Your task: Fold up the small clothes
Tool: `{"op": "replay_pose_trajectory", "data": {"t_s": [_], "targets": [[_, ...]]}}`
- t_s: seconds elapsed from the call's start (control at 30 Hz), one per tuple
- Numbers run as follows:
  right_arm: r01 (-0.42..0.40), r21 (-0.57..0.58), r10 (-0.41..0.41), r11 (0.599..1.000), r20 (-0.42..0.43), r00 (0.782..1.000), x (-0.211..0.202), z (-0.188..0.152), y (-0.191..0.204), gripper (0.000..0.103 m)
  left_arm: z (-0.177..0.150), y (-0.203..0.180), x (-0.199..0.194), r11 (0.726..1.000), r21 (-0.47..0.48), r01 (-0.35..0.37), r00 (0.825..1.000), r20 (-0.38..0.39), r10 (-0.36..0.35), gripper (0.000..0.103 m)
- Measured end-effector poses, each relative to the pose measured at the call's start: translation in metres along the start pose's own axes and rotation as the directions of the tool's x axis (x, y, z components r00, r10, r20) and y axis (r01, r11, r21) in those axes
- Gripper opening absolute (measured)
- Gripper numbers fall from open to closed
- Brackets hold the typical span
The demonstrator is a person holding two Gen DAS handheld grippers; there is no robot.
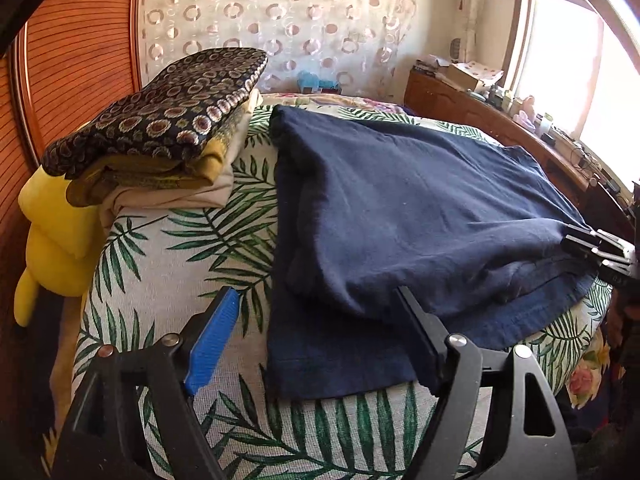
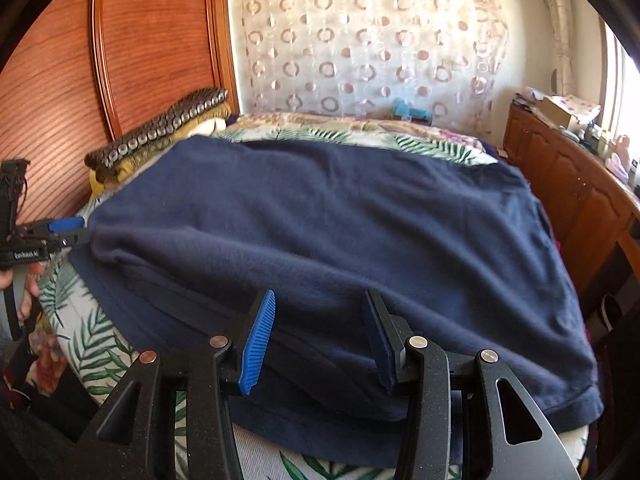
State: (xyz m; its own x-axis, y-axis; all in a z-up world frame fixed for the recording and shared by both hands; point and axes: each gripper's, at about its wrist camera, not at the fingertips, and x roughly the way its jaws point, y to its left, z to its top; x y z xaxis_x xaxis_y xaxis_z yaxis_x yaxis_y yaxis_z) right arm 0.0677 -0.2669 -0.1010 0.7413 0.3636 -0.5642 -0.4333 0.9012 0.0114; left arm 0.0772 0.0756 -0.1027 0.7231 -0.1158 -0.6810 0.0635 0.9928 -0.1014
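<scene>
A navy blue garment point(image 1: 400, 208) lies spread on the bed, with one layer folded over another point(image 2: 320, 208). My left gripper point(image 1: 316, 296) is open wide at its near left corner. The blue pad stands over the sheet and the black finger rests over the cloth, so neither presses on it. In the right wrist view the left gripper point(image 2: 74, 230) sits at the garment's left edge. My right gripper point(image 2: 320, 296) stands open over the near edge, and the folded cloth lies between its fingers without being pinched. It also shows at the garment's right edge point(image 1: 588, 244).
The palm-leaf bed sheet point(image 1: 180, 260) covers the bed. A stack of folded clothes point(image 1: 160, 128) sits at the back left against the wooden headboard point(image 1: 72, 60), with a yellow plush toy point(image 1: 52, 232) below it. A cluttered wooden cabinet point(image 2: 568, 184) runs under the window on the right.
</scene>
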Motion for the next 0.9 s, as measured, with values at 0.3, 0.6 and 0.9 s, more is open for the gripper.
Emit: {"op": "replay_pose_trajectory", "data": {"t_s": [0.3,0.6,0.9], "targets": [[-0.001,0.004,0.001,1.000,0.009,1.000,0.015,-0.001,-0.013,0.060,0.000,0.010,-0.008,0.998,-0.064,-0.027,0.998,0.060,0.031,0.078],[-0.003,-0.054,0.002,0.999,-0.016,1.000,0.022,-0.001,-0.001,0.076,0.006,0.017,-0.005,0.995,-0.095,0.008,0.997,0.072,-0.001,0.071],[0.002,-0.058,-0.002,0.998,-0.011,1.000,0.020,-0.006,0.006,0.076,0.002,0.014,0.013,0.995,-0.101,0.020,1.000,0.002,-0.020,0.041]]}}
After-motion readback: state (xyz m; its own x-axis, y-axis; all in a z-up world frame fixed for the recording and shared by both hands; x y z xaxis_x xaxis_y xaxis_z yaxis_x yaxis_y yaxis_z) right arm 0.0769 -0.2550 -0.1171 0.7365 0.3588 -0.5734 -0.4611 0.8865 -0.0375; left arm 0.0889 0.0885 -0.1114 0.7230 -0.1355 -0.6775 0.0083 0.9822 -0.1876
